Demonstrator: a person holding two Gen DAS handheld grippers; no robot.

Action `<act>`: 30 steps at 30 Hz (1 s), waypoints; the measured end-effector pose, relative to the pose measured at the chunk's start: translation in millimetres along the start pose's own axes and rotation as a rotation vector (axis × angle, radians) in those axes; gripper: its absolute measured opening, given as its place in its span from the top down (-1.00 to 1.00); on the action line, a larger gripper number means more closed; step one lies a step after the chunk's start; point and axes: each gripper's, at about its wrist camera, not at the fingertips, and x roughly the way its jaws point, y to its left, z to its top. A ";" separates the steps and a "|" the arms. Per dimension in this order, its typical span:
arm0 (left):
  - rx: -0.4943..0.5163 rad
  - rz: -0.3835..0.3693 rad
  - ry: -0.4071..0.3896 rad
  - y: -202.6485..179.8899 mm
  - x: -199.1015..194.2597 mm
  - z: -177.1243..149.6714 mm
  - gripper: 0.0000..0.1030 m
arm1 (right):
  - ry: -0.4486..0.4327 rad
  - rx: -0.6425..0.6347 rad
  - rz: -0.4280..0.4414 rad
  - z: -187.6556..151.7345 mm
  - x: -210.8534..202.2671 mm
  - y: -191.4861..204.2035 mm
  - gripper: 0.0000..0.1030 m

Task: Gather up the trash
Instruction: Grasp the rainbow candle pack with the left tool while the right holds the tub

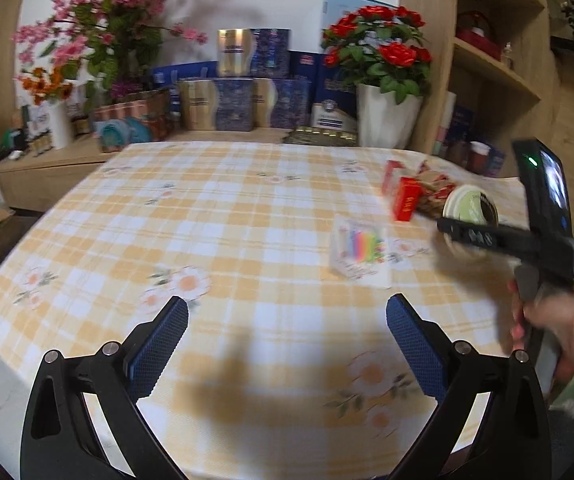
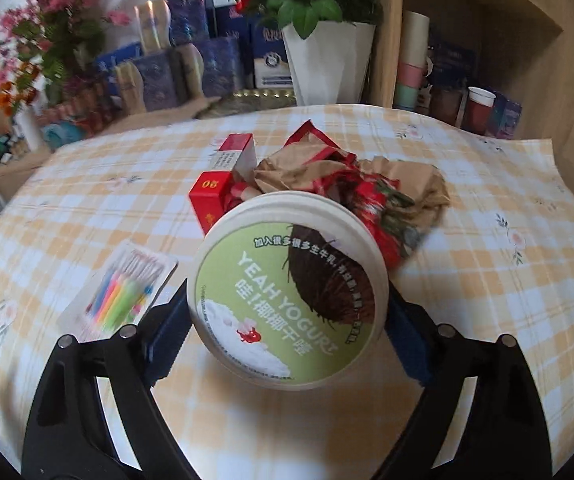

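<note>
Yellow-and-white checked cloth with printed daisies covers the table (image 1: 247,208), and behind it a low wooden shelf holds blue and gold gift boxes (image 1: 239,96) beside a white pot of red roses (image 1: 383,76).

Taking the yogurt tub (image 2: 291,292) as the landmark: it is a round paper tub with a green lid reading "YEAH YOGURT" and a coconut picture, tilted so the lid faces the right wrist camera. It sits between the 2 blue pads of the right gripper (image 2: 287,320), 1 pad on each side of its wall. The pads look to be against the tub, though contact is hard to confirm, and whether the tub is lifted clear of the cloth I cannot tell. Just behind the tub lies a crumpled brown and red paper bag (image 2: 371,188), and to the tub's rear left stand 2 small red boxes (image 2: 215,196), close together. Left of the tub, flat on the cloth, is a clear packet of coloured candles (image 2: 123,292).

From the left wrist view, the tub (image 1: 469,206) appears far right, with the right gripper's black body across it and a hand (image 1: 551,320) in a green sleeve gripping the handle. The left gripper (image 1: 287,340) hangs over bare cloth well to the tub's left, jaws spread wide with nothing between them.
</note>
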 end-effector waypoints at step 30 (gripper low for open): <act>0.321 -0.065 0.251 -88.4 164.4 54.0 0.34 | -0.182 0.107 0.163 -84.7 -97.3 -115.6 -0.68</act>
